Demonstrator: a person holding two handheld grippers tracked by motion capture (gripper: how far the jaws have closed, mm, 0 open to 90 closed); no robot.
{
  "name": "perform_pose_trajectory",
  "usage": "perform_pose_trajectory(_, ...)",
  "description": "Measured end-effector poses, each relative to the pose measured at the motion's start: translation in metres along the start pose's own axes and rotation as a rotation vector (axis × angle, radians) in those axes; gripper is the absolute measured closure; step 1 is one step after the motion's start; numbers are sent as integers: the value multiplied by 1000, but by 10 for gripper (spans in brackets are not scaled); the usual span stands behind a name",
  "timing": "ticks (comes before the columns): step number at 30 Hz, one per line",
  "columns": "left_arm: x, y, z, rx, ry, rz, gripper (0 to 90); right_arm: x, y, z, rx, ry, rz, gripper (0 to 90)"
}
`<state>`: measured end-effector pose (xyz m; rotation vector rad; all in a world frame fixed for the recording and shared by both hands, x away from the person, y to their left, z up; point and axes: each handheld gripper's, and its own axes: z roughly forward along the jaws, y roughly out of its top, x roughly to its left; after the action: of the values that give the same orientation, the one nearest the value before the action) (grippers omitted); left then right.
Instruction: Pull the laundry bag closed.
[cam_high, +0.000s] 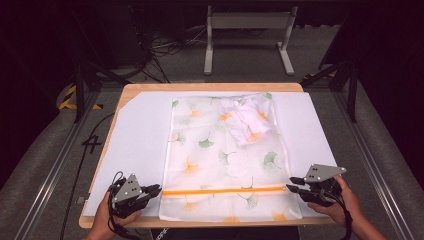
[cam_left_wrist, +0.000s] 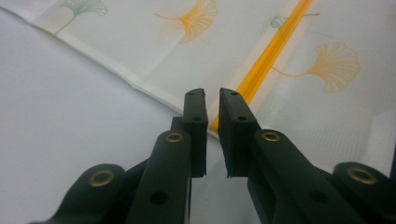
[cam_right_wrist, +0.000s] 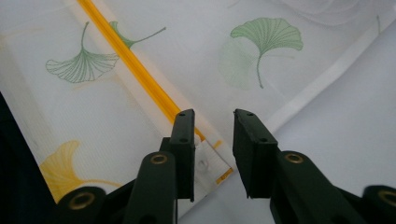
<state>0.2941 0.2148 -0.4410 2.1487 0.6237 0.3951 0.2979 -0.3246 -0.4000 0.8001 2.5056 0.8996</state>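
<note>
Bag (cam_high: 225, 165) zipper (cam_high: 222, 190) between left claw (cam_high: 156, 189), narrowly parted, right claw (cam_high: 290, 184), wider.

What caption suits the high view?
Left hand-held gripper and right hand-held gripper poised, open, at opposite ends of a ginkgo-print mesh bag's orange zipper.

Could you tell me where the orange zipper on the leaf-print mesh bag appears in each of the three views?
High view: orange zipper runs level across the bag's near end, between the grippers.
Left gripper view: it slants from top right down to the jaws.
Right gripper view: it slants from top left to the jaws.
Shared landmark: the bag's white edge binding.
</note>
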Motion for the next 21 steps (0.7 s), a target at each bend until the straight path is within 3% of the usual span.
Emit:
perform_pose_trajectory(3,3,0,-2,-12,19,-9,771,-2,1,-3,-26,-20,-4,664)
perform_pose_trajectory(15,17,0,-8,-52,124,-33,484,-15,4,-8,-145,-140,-40,405)
perform_pose_trajectory(21,28,-2,-8,-55,172,-73,327,-24,-3,-5,-163,-201,-9,306)
